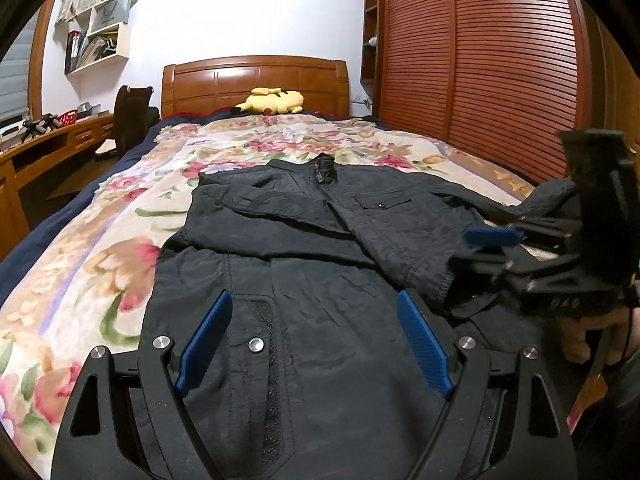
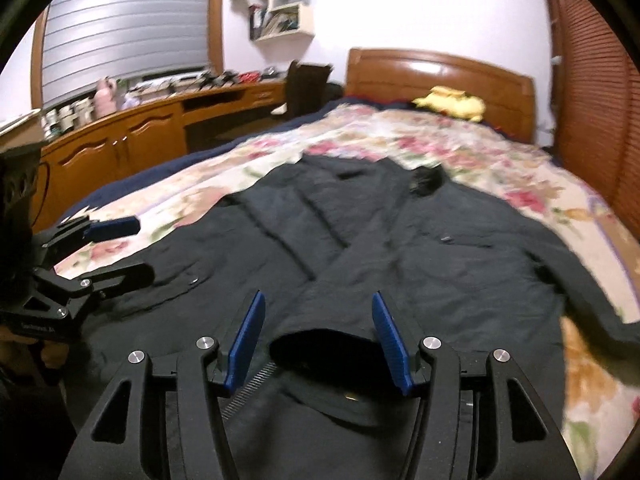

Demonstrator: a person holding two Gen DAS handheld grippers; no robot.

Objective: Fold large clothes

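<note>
Around the black jacket (image 1: pixel 304 248) the room is crowded: to its left a wooden worktop (image 2: pixel 160 120) with small clutter runs under a shuttered window, and a dark chair (image 1: pixel 132 120) stands at the bed's left edge. White wall shelves (image 1: pixel 100 24) hang above that corner. Beyond the jacket's collar a yellow plush toy (image 1: pixel 272 102) rests against the wooden headboard (image 1: pixel 256 80), and to the jacket's right a slatted wardrobe (image 1: pixel 500 60) fills the wall. The jacket itself lies flat, front up, on the floral bedspread (image 1: pixel 100 240), one sleeve folded across its chest — nothing lies on top of it.

Over the jacket's lower left part the left gripper (image 1: pixel 316 340) hovers, pointing somewhat downward, its jaws spread wide and empty, blue pads (image 1: pixel 208 336) clear of the cloth. Over the jacket's right side the right gripper (image 2: pixel 320 340) is held by a hand (image 1: pixel 592 332), tilted down likewise. Its jaws are released — the cuff of the right sleeve (image 2: pixel 324 344) lies between the pads without being pinched. That view is blurred.
</note>
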